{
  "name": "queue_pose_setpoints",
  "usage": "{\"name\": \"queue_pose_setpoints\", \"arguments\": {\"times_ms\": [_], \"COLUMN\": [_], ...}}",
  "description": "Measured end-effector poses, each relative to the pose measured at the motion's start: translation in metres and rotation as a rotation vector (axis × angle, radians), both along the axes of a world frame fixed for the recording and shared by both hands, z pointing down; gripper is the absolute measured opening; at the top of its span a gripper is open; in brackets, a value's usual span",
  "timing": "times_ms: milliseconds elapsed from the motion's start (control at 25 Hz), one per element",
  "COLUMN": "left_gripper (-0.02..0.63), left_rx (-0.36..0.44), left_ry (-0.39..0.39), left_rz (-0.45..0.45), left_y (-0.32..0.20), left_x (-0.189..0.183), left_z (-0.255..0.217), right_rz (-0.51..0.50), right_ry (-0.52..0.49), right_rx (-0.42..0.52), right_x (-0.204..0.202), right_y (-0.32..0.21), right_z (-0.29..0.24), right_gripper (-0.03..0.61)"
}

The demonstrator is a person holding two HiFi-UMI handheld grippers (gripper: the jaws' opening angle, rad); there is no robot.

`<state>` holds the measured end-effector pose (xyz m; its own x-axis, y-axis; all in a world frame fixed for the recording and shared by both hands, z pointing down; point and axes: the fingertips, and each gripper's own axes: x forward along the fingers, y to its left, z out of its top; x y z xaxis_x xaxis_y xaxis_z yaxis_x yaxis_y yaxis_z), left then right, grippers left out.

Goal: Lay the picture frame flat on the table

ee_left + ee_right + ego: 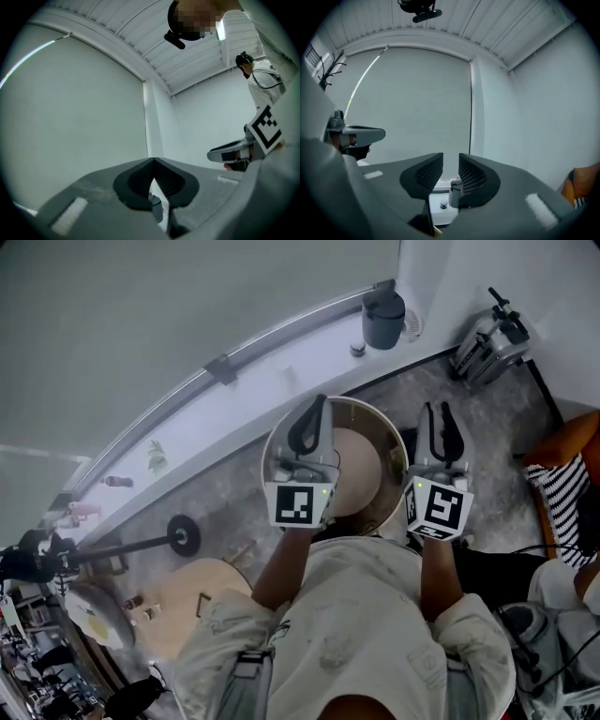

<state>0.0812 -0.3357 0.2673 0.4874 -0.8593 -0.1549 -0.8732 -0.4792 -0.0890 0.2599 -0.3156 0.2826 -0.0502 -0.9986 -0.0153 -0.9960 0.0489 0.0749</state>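
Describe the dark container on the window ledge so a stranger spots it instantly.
Follow the long white window ledge to its right end, by the wall corner. The dark grey container stands upright there, far taller than the tiny round object beside it.

Air above the round table (pixel 375 415) stands free, while the window ledge (pixel 281 362) and its dark pot (pixel 384 320) bound the far side.
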Motion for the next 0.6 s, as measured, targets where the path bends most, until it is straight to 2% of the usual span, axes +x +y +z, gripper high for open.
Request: {"name": "queue_pose_setpoints", "arguments": {"times_ms": [160, 360, 600], "left_gripper": [0.003, 0.002, 0.003], "left_rx": [0.017, 0.032, 0.046], "left_ry": [0.005, 0.015, 0.005], "left_rz": [-0.005, -0.008, -0.008], "left_y": [-0.001, 0.000, 0.002], "left_x": [-0.004, -0.005, -0.005], "left_z": [-0.010, -0.020, -0.025], "right_rz": [0.002, 0.007, 0.001], "right_ry": [0.013, 0.014, 0.026], "right_rx": [0.036, 0.085, 0.103], "right_x": [-0.003, -0.002, -0.004], "right_y": [0.000, 0.003, 0.005], "right_z": [-0.014, -0.034, -0.042], "right_gripper": [0.097, 0.053, 0.032]}}
